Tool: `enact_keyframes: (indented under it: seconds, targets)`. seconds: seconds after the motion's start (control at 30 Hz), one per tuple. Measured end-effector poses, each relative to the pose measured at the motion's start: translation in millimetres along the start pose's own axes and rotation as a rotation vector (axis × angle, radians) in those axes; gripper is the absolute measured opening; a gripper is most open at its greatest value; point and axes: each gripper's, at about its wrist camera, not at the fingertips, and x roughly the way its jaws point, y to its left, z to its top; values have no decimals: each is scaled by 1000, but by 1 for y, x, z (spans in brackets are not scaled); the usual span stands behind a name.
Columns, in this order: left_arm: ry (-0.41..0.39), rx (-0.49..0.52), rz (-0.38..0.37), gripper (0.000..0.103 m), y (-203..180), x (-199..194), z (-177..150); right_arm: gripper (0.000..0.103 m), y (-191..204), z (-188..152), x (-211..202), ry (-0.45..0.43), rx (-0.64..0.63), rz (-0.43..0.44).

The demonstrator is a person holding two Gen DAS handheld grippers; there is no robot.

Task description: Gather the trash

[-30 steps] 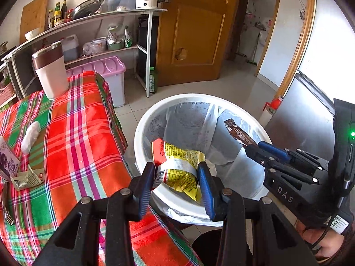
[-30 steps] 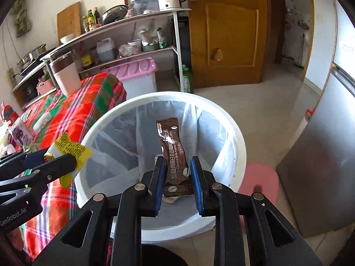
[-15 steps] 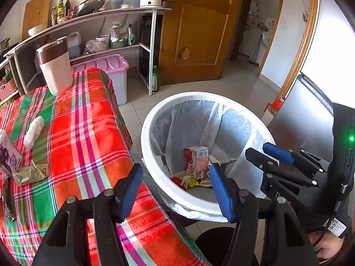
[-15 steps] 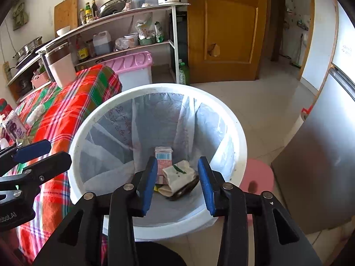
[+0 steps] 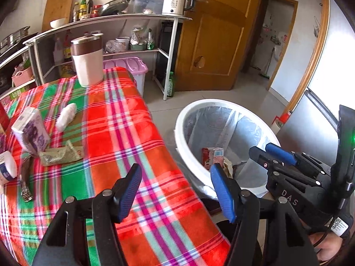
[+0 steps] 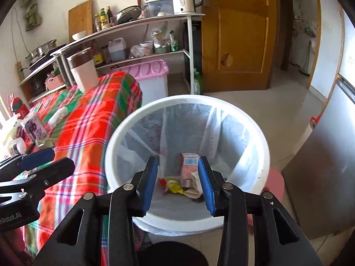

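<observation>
The trash bin [image 6: 187,102] stands on the floor just beside the table [image 5: 124,133], and it already holds a small carton [image 6: 188,165] and some wrappers [image 6: 175,187]. My left claw [image 5: 176,191] and my right claw [image 6: 178,182] are both released and carry nothing. On the table I see more trash: a crumpled wrapper [image 5: 61,155], a white wad [image 5: 66,117] and a purple packet [image 5: 31,132]. I think the job is only partly done.
</observation>
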Motion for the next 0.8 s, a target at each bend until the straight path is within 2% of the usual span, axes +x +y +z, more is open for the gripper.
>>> enact_keyframes:
  seconds: [0.17,0.33,0.8]
  targets:
    - [-24,-35,49,67,25,-14,-8,40,23,1,-4,-17,-23,51]
    - [-47,-89,104,67,56,-30,-17,46,51,0,-4,-24,-62,121]
    - [-88,-239,232,68,140,-62,-43,47,120,0,6,-7,-158,222]
